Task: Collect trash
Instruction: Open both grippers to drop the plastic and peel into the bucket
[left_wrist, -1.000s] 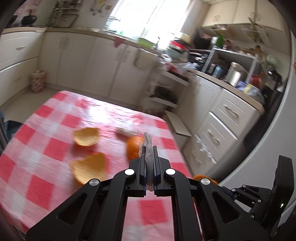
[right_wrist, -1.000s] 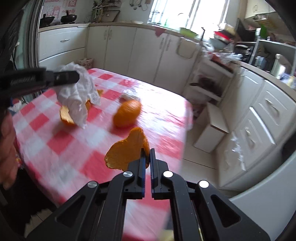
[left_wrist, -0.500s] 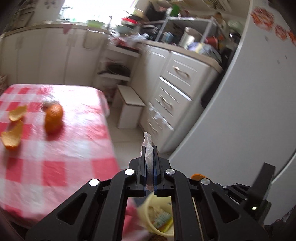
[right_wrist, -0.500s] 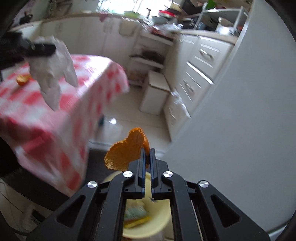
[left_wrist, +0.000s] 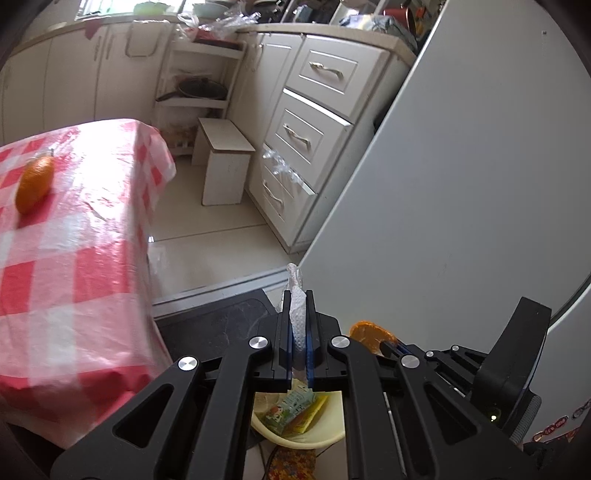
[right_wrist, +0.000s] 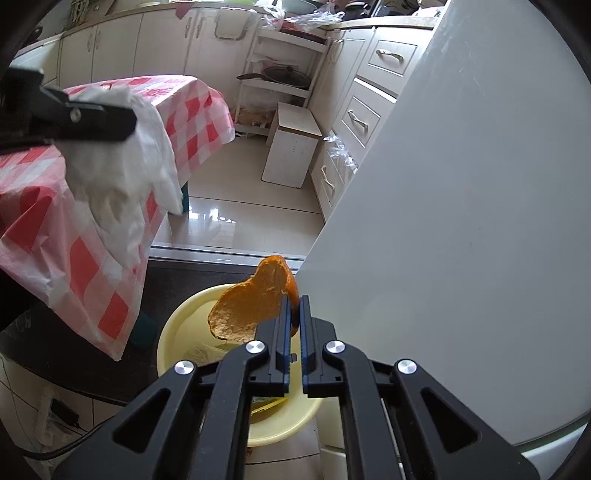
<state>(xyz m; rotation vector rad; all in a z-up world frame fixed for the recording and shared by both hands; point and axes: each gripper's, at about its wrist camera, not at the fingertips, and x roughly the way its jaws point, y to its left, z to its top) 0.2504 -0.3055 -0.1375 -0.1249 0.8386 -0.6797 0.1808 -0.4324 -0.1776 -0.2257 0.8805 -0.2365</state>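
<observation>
My left gripper is shut on a crumpled white tissue; from the right wrist view the tissue hangs big and loose below the left gripper's fingers. My right gripper is shut on an orange peel, which the left wrist view shows too as the peel. Both grippers hover over a pale yellow bin on the floor; the bin holds a printed wrapper. An orange lies on the red-and-white checked table.
A white fridge side rises close on the right. Beyond are cream drawers, a small white stool and an open shelf unit. A dark mat lies under the bin, and a cable runs along the floor.
Both grippers swung away from the table toward the fridge and came down over the yellow bin, each still gripping its piece. The table slid to the left of both views.
</observation>
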